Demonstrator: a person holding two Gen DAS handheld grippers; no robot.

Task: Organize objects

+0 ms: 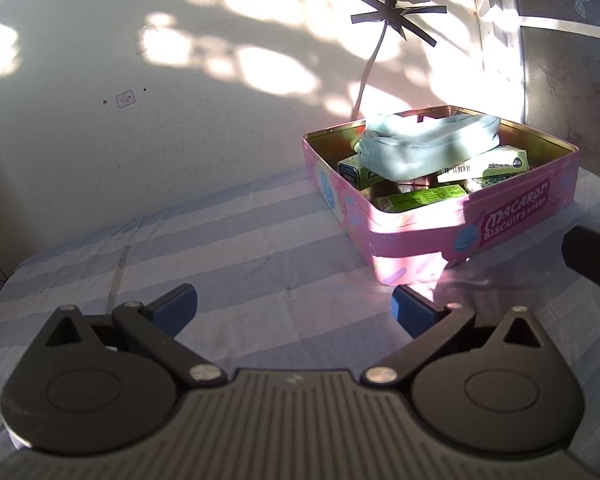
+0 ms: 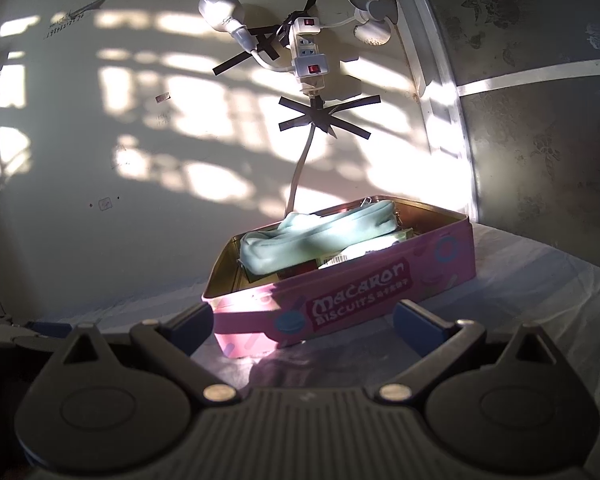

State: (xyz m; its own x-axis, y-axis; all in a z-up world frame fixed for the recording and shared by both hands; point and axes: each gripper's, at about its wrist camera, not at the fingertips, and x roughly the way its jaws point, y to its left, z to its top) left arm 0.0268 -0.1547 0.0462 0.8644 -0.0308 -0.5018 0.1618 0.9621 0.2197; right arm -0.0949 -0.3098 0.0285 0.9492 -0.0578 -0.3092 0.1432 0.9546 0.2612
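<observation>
Left gripper: our left gripper point(image 1: 294, 306) hangs low over the striped cloth point(image 1: 228, 248), its 2 blue-tipped fingers point(image 1: 176, 306) spread wide and holding nothing.

Right gripper: our right gripper point(image 2: 304, 320) faces the tin's long printed side, fingers point(image 2: 414, 322) likewise parted and empty; the tin's near lower edge sits between the 2 tips in that view, though we cannot tell whether they touch it.

Tin: a pink biscuit tin point(image 1: 516, 220) point(image 2: 364, 300) lettered "MACARON BISCUITS" stands lidless on the cloth near the wall, ahead and to the right of our left gripper, directly ahead of our right.

Contents: a pale blue pouch point(image 1: 428, 144) point(image 2: 320, 236) lies on top of the pile, rising above the rim; beneath it we see several small green and white cartons point(image 1: 420, 196), 1 showing a barcode.

Wall: a white power strip point(image 2: 308, 56) is fixed to the wall with crossed strips of black tape point(image 2: 324, 118) point(image 1: 396, 16), its cord point(image 2: 300, 168) point(image 1: 368, 72) dropping behind the tin; a bulb point(image 2: 220, 12) juts out beside it.

Light: patchy sunlight falls across the wall and the tin's near corner.

Edge of left view: a dark piece of our other tool point(image 1: 596, 256) enters from the right.
</observation>
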